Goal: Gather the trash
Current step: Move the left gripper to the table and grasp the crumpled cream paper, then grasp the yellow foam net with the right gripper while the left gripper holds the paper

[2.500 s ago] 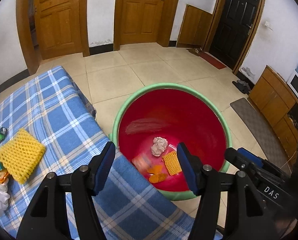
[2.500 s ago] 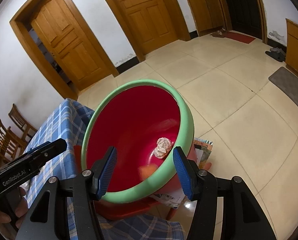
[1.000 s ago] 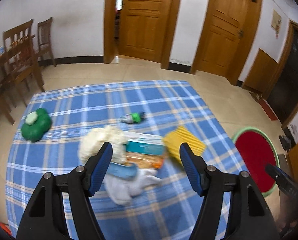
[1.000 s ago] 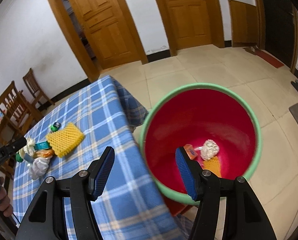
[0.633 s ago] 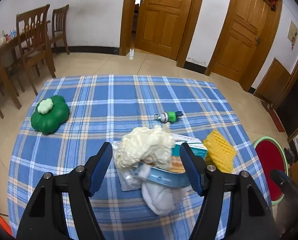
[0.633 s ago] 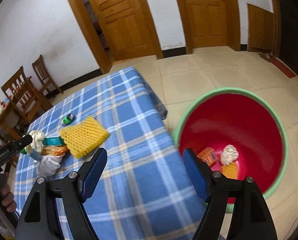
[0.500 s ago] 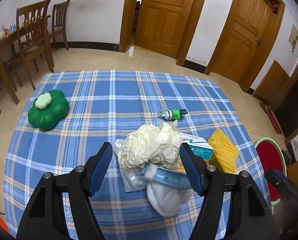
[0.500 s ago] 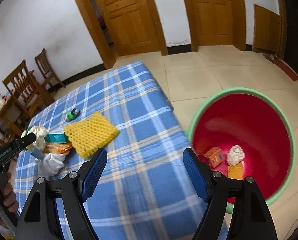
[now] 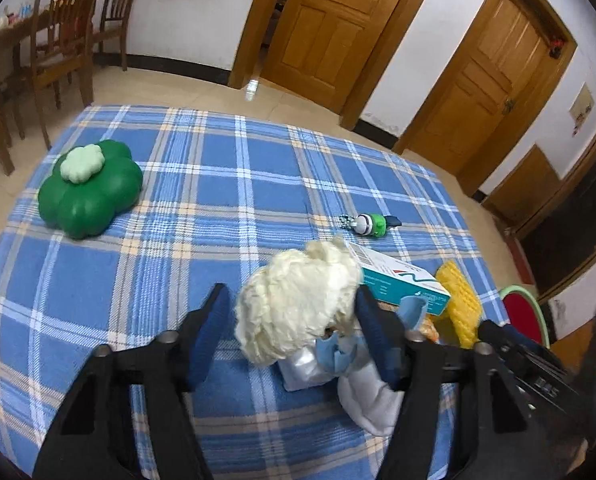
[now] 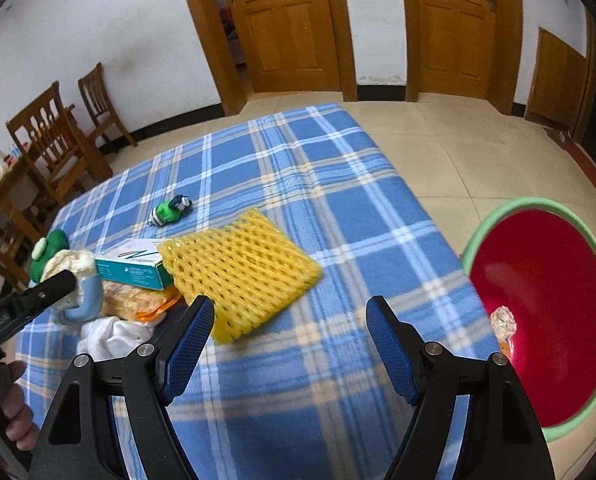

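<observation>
A pile of trash lies on the blue plaid tablecloth (image 9: 225,184): a cream crumpled wad (image 9: 298,300), a teal box (image 9: 398,280), a yellow foam net (image 10: 237,268), a blue mask (image 9: 334,354), white cloth (image 9: 366,396) and an orange wrapper (image 10: 137,300). My left gripper (image 9: 289,332) is open, its jaws either side of the cream wad. My right gripper (image 10: 289,340) is open and empty above the cloth, just in front of the yellow net. The red basin with a green rim (image 10: 546,304) stands on the floor at the right with some trash inside.
A green clover-shaped box (image 9: 85,188) sits at the table's far left. A small green toy (image 9: 370,222) lies beyond the pile. Wooden chairs (image 9: 65,40) stand at the back left. The table edge drops to the tiled floor (image 10: 478,152) by the basin.
Both grippers swung from over the basin to the table. My left gripper has closed in on the cream wad. My right gripper has moved left toward the yellow net.
</observation>
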A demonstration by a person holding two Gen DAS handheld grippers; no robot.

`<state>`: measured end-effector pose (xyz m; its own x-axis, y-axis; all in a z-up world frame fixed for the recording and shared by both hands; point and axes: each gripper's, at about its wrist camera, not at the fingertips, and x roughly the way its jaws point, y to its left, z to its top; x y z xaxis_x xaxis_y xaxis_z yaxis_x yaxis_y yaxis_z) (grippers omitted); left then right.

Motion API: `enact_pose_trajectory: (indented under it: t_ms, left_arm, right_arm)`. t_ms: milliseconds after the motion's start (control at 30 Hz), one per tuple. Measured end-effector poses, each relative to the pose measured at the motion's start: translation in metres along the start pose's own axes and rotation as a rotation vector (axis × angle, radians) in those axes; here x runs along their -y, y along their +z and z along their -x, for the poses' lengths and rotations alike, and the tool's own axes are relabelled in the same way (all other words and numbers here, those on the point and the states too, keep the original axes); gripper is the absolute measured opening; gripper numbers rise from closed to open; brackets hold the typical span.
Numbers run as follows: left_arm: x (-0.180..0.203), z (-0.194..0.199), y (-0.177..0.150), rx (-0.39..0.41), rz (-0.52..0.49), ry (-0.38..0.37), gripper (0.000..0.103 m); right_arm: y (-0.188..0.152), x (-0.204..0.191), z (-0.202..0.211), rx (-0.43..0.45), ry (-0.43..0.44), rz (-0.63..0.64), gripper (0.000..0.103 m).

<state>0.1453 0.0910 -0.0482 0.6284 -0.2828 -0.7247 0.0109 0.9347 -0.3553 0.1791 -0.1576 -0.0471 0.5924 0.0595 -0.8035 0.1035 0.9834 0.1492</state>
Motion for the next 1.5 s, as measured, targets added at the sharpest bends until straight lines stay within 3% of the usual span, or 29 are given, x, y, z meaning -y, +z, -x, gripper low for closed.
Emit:
enact_pose_trajectory:
  t_ms: [267, 567, 633, 700, 1033, 1500]
  left_arm:
    - [-0.01, -0.008, 0.0, -0.02, 0.032, -0.097, 0.043]
    - [-0.003, 0.002, -0.001, 0.011, 0.026, -0.122, 0.037]
    - [-0.001, 0.009, 0.0, 0.027, 0.031, -0.118, 0.037]
    - [0.001, 0.017, 0.001, 0.048, 0.027, -0.112, 0.037]
    - [0.019, 0.057, 0.0, 0.12, 0.0, -0.074, 0.037]
    - [0.064, 0.067, -0.014, 0.091, -0.062, -0.112, 0.037]
  right_arm:
    - [0.001, -0.003, -0.019, -0.013, -0.024, -0.023, 0.078]
    - [0.001, -0.008, -0.017, 0.011, 0.01, 0.008, 0.034]
    - [0.001, -0.009, -0.012, 0.031, 0.012, 0.013, 0.016]
    - [0.0, -0.008, -0.007, 0.042, 0.026, 0.005, 0.011]
    - [-0.006, 0.0, 0.031, 0.124, 0.086, -0.013, 0.008]
    - [-0.022, 0.045, 0.084, 0.214, 0.076, -0.098, 0.008]
